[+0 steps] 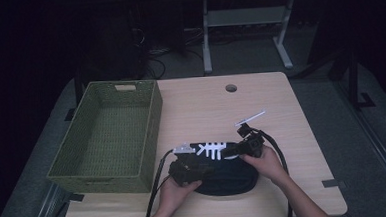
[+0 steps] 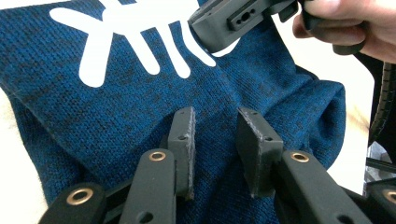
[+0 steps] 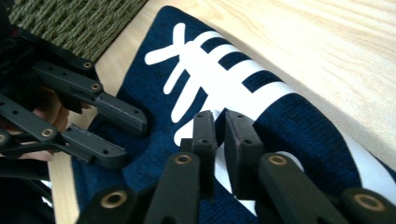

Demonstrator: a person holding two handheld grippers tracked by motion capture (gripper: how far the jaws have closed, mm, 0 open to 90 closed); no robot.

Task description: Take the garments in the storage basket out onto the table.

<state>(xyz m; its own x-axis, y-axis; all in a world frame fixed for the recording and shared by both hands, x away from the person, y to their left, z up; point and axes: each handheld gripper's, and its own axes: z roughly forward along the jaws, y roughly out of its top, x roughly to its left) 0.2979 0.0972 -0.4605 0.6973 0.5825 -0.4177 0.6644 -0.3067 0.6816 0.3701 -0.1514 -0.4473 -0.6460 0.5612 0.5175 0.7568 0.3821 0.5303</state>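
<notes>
A dark blue knitted garment (image 1: 230, 180) with a white fishbone print (image 1: 210, 150) lies on the wooden table near the front edge. My left gripper (image 1: 208, 171) rests at the garment's left side. Its jaws (image 2: 215, 122) stand apart over the blue knit with nothing pinched between them. From the right, my right gripper (image 1: 229, 150) reaches in, its jaws (image 3: 220, 122) nearly together, tips on the cloth at the white print (image 3: 219, 79). Whether cloth is pinched does not show. The left gripper (image 3: 130, 142) is open in the right gripper view.
A green woven basket (image 1: 152, 130) stands on the table's left half, close to the garment; it holds nothing. The table (image 1: 280, 99) has a round cable hole (image 1: 231, 88) at the back. Cables trail from both grippers toward the front edge.
</notes>
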